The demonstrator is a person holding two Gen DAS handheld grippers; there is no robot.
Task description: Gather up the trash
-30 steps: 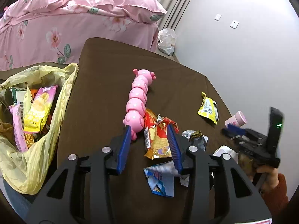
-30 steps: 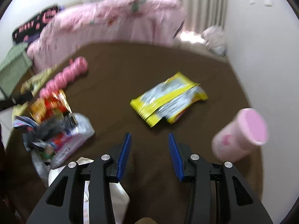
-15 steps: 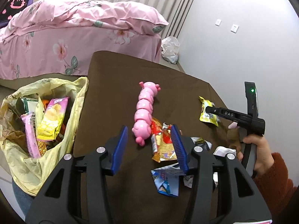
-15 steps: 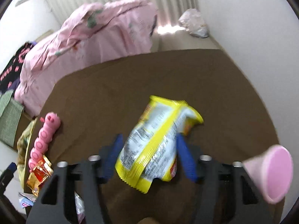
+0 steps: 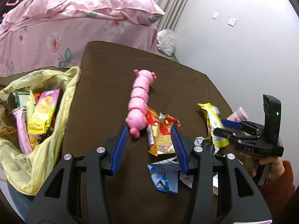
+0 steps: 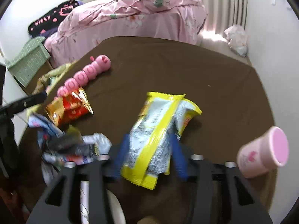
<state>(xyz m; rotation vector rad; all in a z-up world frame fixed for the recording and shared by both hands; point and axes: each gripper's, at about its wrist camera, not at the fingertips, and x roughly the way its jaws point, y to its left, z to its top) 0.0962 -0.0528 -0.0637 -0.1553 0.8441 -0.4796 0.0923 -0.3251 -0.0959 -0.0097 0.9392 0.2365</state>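
Observation:
My right gripper [image 6: 149, 153] is shut on a yellow and silver snack wrapper [image 6: 160, 132] and holds it off the brown table [image 6: 168, 65]; it also shows in the left wrist view [image 5: 213, 123]. My left gripper [image 5: 149, 141] is open and empty above a red and gold wrapper [image 5: 160, 132]. A blue wrapper [image 5: 164, 177] and crumpled wrappers [image 6: 71, 145] lie near the table's front. A yellow trash bag [image 5: 46, 143] with several wrappers in it hangs at the table's left edge.
A pink caterpillar toy [image 5: 140, 100] lies mid-table. A pink cup [image 6: 263, 153] lies on its side at the right edge. A bed with a pink quilt [image 5: 74, 18] stands behind the table. A white wall [image 5: 243, 46] is on the right.
My right gripper moved forward onto the yellow wrapper, shut on it and lifted it. My left gripper drew back slightly and stayed open.

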